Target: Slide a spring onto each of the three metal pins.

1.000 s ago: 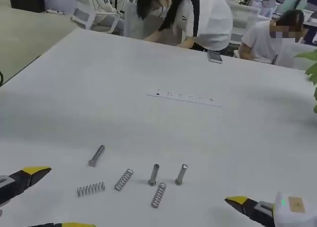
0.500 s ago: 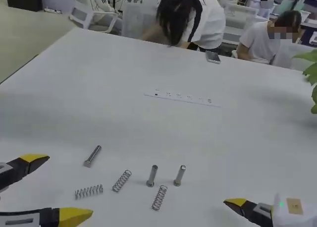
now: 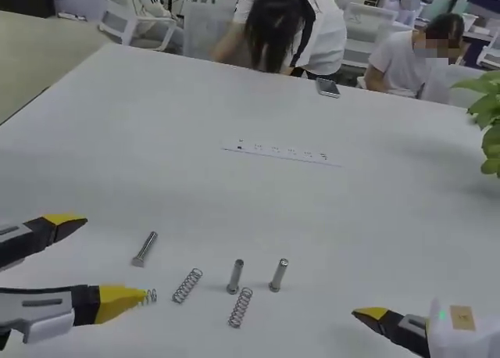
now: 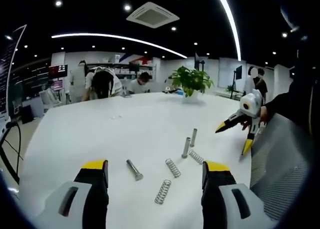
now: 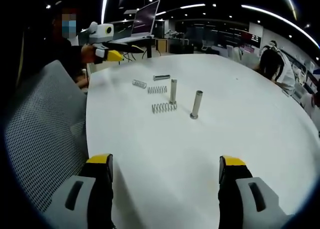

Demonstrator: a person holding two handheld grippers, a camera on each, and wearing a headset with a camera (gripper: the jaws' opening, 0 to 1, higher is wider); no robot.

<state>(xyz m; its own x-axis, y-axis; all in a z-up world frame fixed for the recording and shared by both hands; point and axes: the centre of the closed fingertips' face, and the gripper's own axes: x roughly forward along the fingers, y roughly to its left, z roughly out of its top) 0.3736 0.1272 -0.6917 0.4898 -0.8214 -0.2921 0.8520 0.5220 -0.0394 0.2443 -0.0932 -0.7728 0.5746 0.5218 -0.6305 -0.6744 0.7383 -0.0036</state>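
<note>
The left hand-held gripper (image 3: 113, 258) has come forward over the worktop (image 3: 258, 194). Its jaws are spread wide and hold nothing, and its nearer yellow tip now reaches the end of the leftmost spring (image 3: 151, 295). The lying pin (image 3: 145, 248) rests just beyond its tips. Further towards the right hand-held gripper (image 3: 379, 320) lie the middle spring (image 3: 187, 284) and the third spring (image 3: 241, 306). The left upright pin (image 3: 234, 276) and right upright pin (image 3: 278, 274) stand there too, both bare. The right hand-held gripper is also released, well apart from them. A marked strip (image 3: 280, 152) lies far ahead, its print too small to read.
</note>
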